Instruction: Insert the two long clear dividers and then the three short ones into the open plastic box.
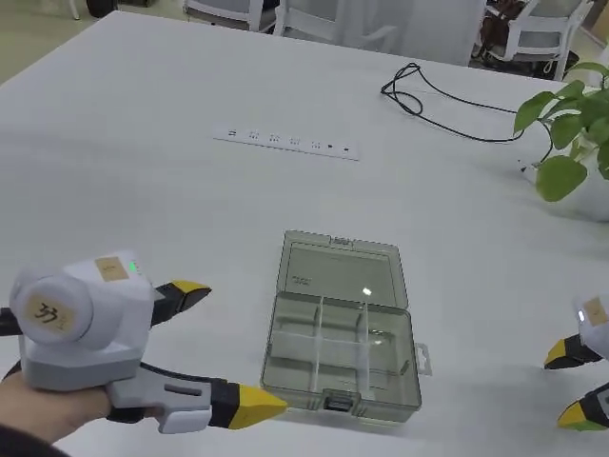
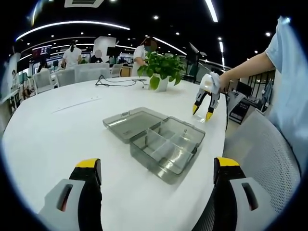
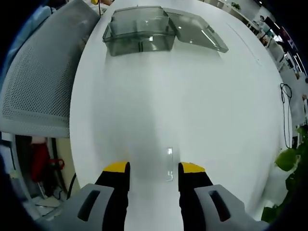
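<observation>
The smoky clear plastic box [image 1: 341, 360] lies open on the white table, its lid [image 1: 343, 268] folded flat behind it. Clear dividers [image 1: 364, 338] stand inside it, splitting it into compartments. My left gripper [image 1: 224, 347] is open just left of the box and holds nothing. In the left gripper view the box [image 2: 166, 144] lies ahead between the wide-spread jaws. My right gripper [image 1: 568, 384] is open at the right edge, well apart from the box. In the right gripper view a short clear divider [image 3: 169, 164] lies flat on the table between the fingertips of the right gripper [image 3: 155, 168].
A potted plant [image 1: 571, 133] stands at the back right, with a black cable [image 1: 438, 95] and an inset power strip [image 1: 290, 143] farther back. A grey mesh chair [image 3: 33, 72] sits beside the table edge. People stand in the room beyond.
</observation>
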